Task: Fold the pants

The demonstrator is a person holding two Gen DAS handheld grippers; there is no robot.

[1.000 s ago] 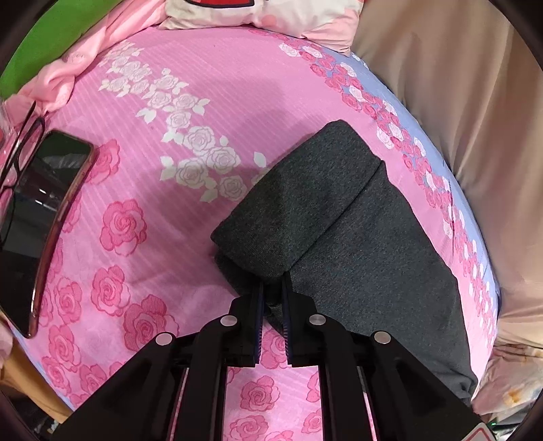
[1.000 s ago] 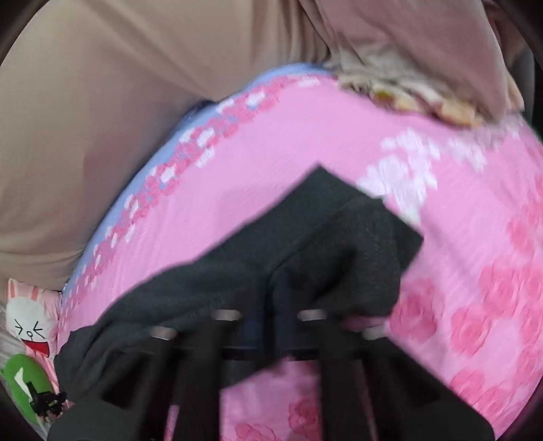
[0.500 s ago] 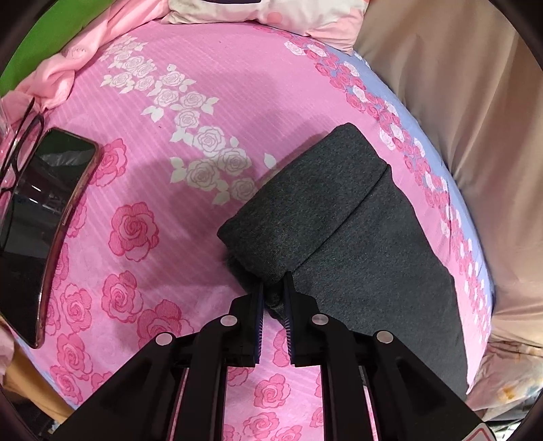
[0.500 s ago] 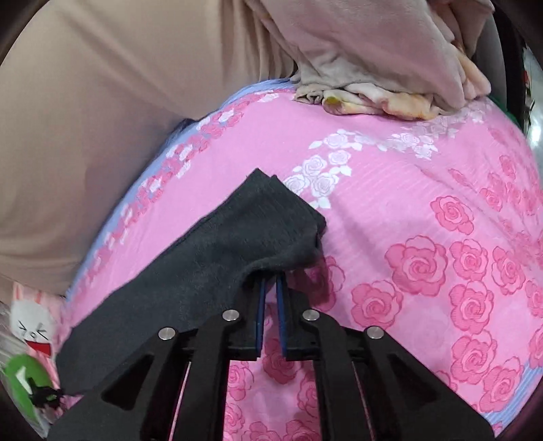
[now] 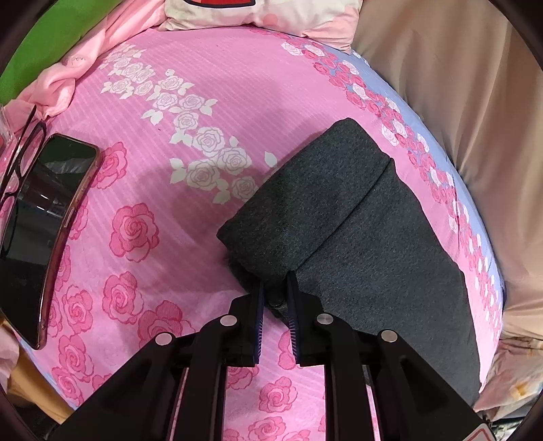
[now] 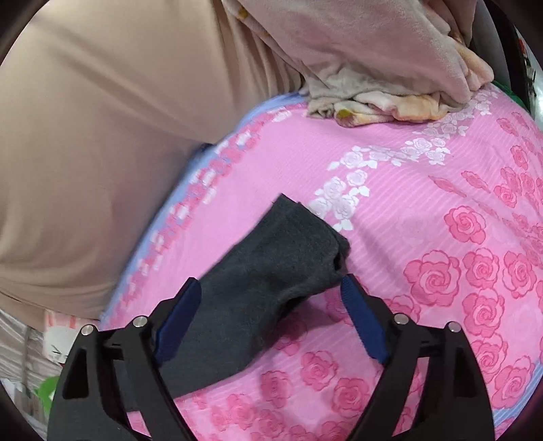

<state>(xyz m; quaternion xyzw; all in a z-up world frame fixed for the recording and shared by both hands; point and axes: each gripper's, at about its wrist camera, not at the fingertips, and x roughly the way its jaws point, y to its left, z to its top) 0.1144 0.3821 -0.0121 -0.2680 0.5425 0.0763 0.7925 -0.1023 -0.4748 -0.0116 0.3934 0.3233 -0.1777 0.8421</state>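
The dark grey pants [image 5: 356, 237] lie on the pink rose-print bed sheet [image 5: 152, 203], folded along their length, with one end doubled over on top. My left gripper [image 5: 275, 288] is shut on the near corner of that doubled end. In the right wrist view the other end of the pants [image 6: 271, 271] lies between the fingers of my right gripper [image 6: 271, 285], which is open wide and holds nothing.
A phone [image 5: 44, 220] and glasses [image 5: 20, 152] lie on the sheet at the left. A pillow [image 5: 258, 13] sits at the far end. A beige curtain [image 5: 458, 84] runs along the bed's edge. A crumpled blanket [image 6: 390, 84] lies beyond the pants.
My right gripper has opened and let go of the pants' end, which now rests on the sheet. The left gripper stays shut on its corner, slightly shifted.
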